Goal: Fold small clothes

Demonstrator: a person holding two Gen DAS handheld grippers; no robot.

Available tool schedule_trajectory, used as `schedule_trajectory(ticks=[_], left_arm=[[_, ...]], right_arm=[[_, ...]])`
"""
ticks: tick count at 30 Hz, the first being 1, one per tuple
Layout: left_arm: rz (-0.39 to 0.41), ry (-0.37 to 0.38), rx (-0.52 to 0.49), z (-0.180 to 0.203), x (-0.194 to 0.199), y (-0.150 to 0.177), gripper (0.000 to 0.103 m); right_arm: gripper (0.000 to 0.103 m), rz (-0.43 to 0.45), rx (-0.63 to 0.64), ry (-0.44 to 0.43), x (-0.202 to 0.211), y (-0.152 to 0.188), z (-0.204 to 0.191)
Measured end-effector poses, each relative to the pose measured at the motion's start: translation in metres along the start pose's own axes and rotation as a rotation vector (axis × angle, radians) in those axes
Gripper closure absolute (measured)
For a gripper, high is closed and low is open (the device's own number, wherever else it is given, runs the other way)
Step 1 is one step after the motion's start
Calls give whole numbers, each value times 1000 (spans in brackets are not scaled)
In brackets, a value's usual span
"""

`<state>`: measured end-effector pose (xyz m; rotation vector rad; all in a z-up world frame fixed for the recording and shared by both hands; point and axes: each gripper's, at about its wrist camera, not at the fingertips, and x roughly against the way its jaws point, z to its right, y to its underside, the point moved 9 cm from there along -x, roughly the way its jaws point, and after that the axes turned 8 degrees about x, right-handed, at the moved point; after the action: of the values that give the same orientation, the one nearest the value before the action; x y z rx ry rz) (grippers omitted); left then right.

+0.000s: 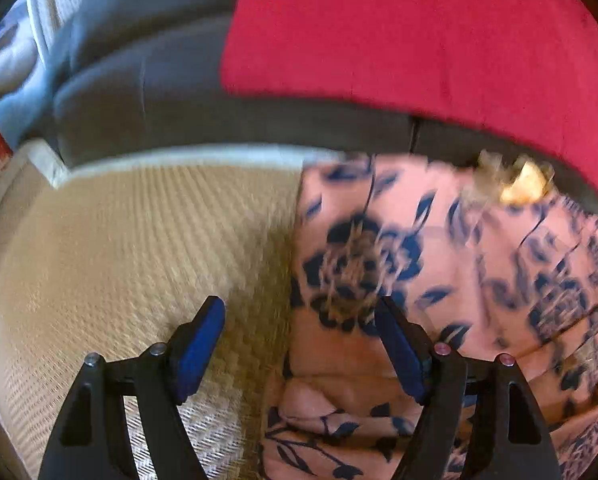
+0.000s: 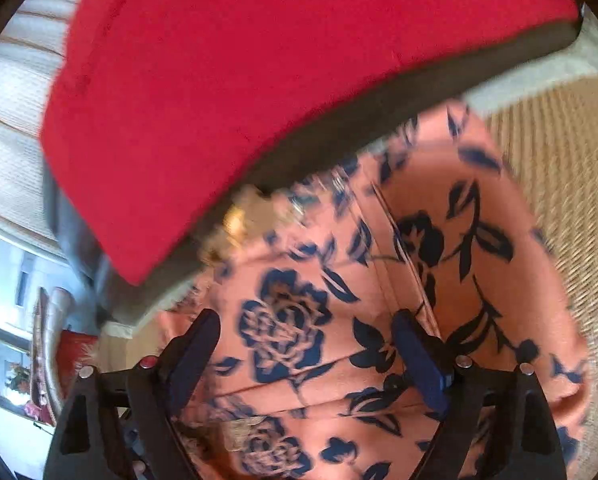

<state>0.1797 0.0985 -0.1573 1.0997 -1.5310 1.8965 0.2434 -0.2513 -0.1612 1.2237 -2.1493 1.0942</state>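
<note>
A salmon-pink garment with dark blue flower print (image 1: 451, 280) lies on a tan woven cover (image 1: 131, 264). My left gripper (image 1: 299, 344) is open over the garment's left edge, its left finger over the cover, its right finger over the cloth. In the right wrist view the same garment (image 2: 379, 300) fills the lower middle. My right gripper (image 2: 307, 352) is open just above it, both fingers over the print. A small gold trim (image 1: 519, 188) sits at the garment's far edge. Both views are blurred.
A red cushion (image 1: 419, 32) on a dark grey sofa back (image 1: 147, 92) stands right behind the garment. The tan cover (image 2: 571, 184) stretches to the right in the right wrist view. A window and ornaments (image 2: 31, 340) are at far left there.
</note>
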Motion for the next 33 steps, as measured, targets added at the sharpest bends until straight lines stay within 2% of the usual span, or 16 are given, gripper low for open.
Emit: schedule_trajectory(ticks=[2, 4, 5, 7, 11, 13, 17, 19, 20, 21, 22, 27, 29, 31, 32, 33], left_arm=[[0, 23, 24, 2, 0, -7, 23], [-76, -16, 26, 1, -21, -6, 23], [-136, -43, 37, -3, -36, -1, 24], [-97, -62, 19, -3, -31, -7, 24], [12, -51, 27, -7, -13, -27, 23], [-46, -50, 43, -13, -21, -27, 23], [-54, -38, 88, -23, -25, -28, 23], [-63, -49, 69, -26, -29, -25, 23], [-60, -47, 59, -26, -29, -25, 23], [-56, -46, 52, -26, -29, -26, 23], [-56, -46, 50, -26, -29, -26, 23], [20, -12, 89, -25, -18, -29, 23], [-11, -22, 43, -19, -26, -23, 21], [-76, -65, -31, -17, -42, -12, 18], [-45, -85, -48, -19, -38, -15, 17], [-44, -94, -44, -22, -36, -18, 17]], right_arm=[[6, 44, 41, -69, 11, -13, -19], [3, 39, 49, -134, 2, -24, -28], [3, 25, 64, -96, -14, -31, -24], [4, -91, -19, 115, -48, -24, 20], [4, 42, 62, -12, -19, -39, -9], [4, 61, 108, 119, -14, -47, 3], [6, -38, 144, 188, -42, -40, 17], [18, -75, 206, 238, -57, -30, 16], [37, -87, 256, 274, -63, -28, 12], [87, -113, 292, 306, -68, -21, 9], [95, -138, 328, 345, -75, -18, 2], [94, -3, 403, 447, -45, -31, -19], [87, -13, 389, 557, -54, -28, 5], [84, -72, 329, 563, -68, -19, 28], [69, -29, 293, 531, -63, -20, 27], [39, -6, 265, 525, -57, -21, 26]])
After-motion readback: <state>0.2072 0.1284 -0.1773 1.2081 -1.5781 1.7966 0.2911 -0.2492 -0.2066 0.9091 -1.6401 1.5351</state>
